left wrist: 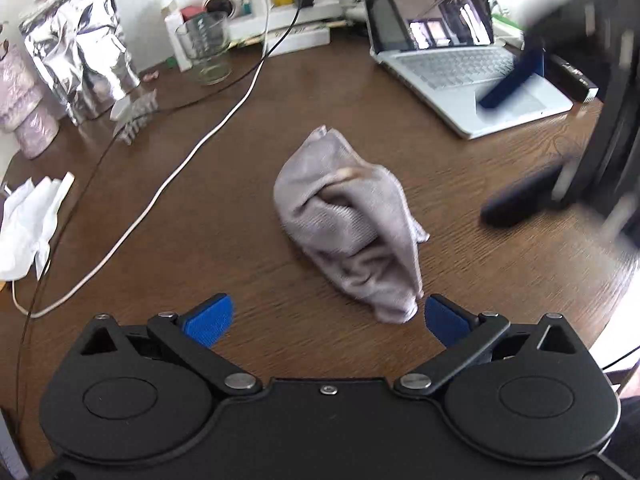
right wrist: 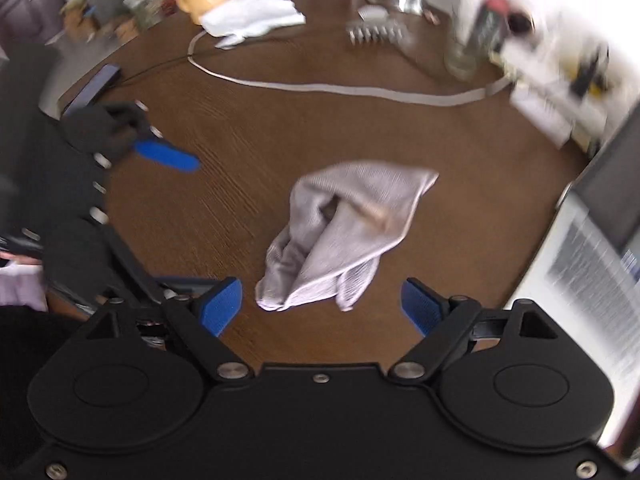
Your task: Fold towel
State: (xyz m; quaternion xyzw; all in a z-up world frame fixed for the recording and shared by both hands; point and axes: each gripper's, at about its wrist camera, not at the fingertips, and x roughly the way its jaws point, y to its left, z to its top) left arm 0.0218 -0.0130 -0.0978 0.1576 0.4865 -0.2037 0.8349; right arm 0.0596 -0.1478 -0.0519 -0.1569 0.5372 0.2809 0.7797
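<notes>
With the towel (left wrist: 352, 224) crumpled just ahead of the wide-open, empty left claw (left wrist: 326, 318) and right claw (right wrist: 322, 306), spreading it flat likely comes first.

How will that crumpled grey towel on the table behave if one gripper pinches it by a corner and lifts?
The grey towel lies bunched in soft, overlapping folds, so it will probably hang limp and unfurl rather than keep its shape. It looks thin, so likely light. On the smooth wooden table it would probably slide and bunch if pushed.

black hand-held gripper (left wrist: 328, 320), blue ribbed pads (left wrist: 210, 322); silver screws
</notes>
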